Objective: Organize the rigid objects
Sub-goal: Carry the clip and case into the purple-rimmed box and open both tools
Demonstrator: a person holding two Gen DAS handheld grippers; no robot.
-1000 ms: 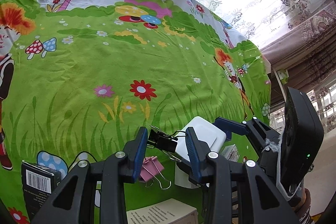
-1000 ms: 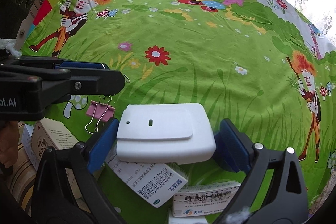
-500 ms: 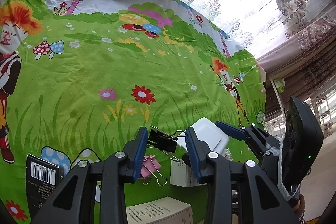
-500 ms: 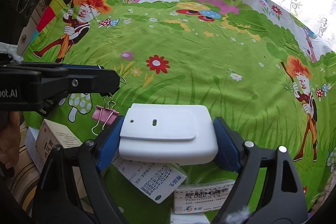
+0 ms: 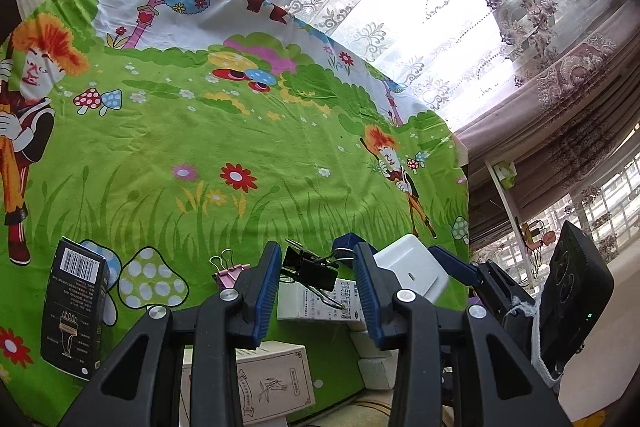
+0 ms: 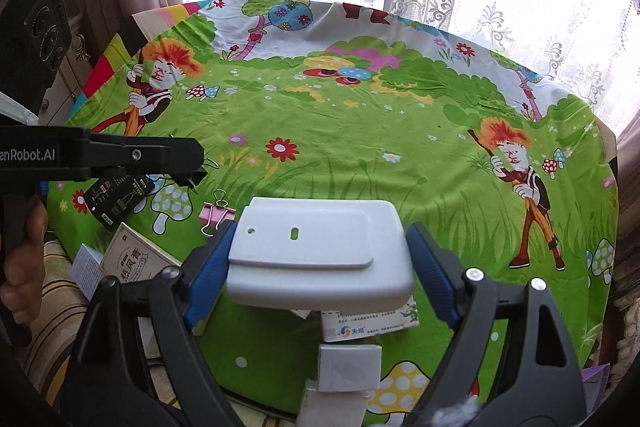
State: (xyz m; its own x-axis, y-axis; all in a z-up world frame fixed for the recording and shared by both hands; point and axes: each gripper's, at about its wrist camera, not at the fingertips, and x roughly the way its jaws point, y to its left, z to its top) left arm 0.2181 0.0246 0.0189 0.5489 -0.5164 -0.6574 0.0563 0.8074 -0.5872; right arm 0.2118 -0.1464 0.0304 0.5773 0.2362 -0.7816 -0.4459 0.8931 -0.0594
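The white box (image 6: pixel 320 251) sits low in the middle of the right wrist view, its long axis running left to right across the frame, its flat face with two small holes turned up. The right gripper (image 6: pixel 320 263) has closed on it, a blue pad pressed to each short end, and holds it clear above the cloth (image 6: pixel 360 131). The gripper tilts steeply down toward the table.

In the left wrist view the left gripper (image 5: pixel 316 287) is closed on a black clip (image 5: pixel 310 269) at bottom centre. The clip lies crosswise between the pads, its wire handles reaching toward the right finger. This gripper also slants down, less steeply. In the right wrist view a hand (image 6: pixel 20 259) grips its handle at the left edge.

Beneath both grippers the near edge of the table is crowded: a pink clip (image 6: pixel 216 215) lies just left of the white box, a black carton (image 5: pixel 76 311) stands upright at lower left of the left view, and printed cartons (image 6: pixel 368 323) lie under the lifted box. The wide green middle of the cloth holds nothing.
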